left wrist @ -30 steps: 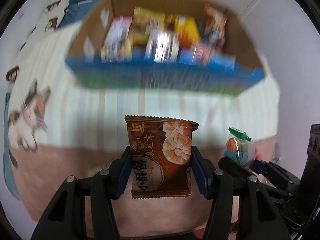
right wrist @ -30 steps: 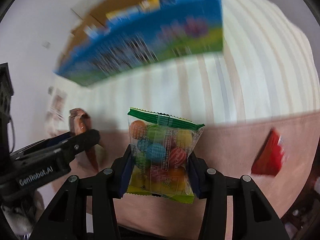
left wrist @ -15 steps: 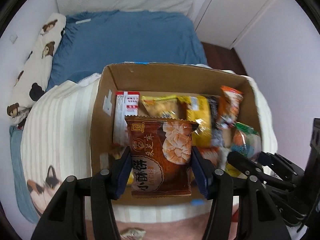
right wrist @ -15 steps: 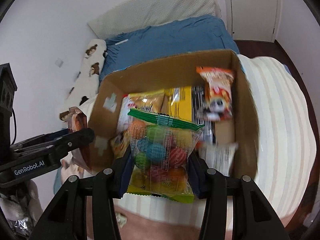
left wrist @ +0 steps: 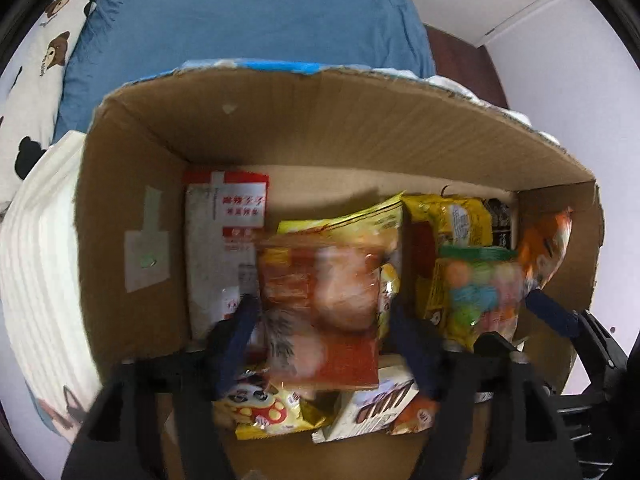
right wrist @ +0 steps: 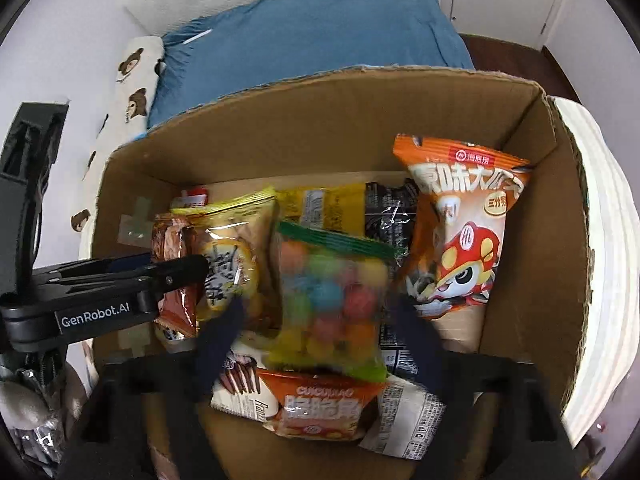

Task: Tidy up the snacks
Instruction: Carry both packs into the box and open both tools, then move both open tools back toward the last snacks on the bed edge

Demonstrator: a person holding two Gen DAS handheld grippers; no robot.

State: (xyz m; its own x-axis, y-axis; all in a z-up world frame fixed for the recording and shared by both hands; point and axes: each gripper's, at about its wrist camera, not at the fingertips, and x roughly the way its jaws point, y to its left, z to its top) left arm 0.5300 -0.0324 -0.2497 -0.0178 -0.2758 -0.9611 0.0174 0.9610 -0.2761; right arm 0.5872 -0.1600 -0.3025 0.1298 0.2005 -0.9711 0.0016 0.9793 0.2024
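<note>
An open cardboard box (left wrist: 320, 120) holds several snack packs. My left gripper (left wrist: 324, 340) points down into it. Its jaws are opening, and a brown biscuit packet (left wrist: 320, 300) hangs blurred between them, clear of the pads. My right gripper (right wrist: 318, 338) is over the box (right wrist: 320, 120) too, on the right side. Its jaws are also opening, with a clear bag of coloured candy balls (right wrist: 332, 300) loose between them. In the right wrist view the left gripper (right wrist: 172, 276) comes in from the left. The candy bag (left wrist: 480, 292) also shows in the left wrist view.
In the box lie an orange mushroom-character bag (right wrist: 460, 240), a yellow bag (right wrist: 236, 260), a red-and-white pack (left wrist: 224, 240) and a chocolate-stick box (left wrist: 372, 408). The box sits on a striped blanket (left wrist: 36, 260). Behind it are a blue sheet (left wrist: 240, 12) and a bear-print pillow (left wrist: 36, 60).
Both grippers moved from in front of the box to above its inside. Both jaws went from shut on their packets to wide, and the packets now blur loose between them.
</note>
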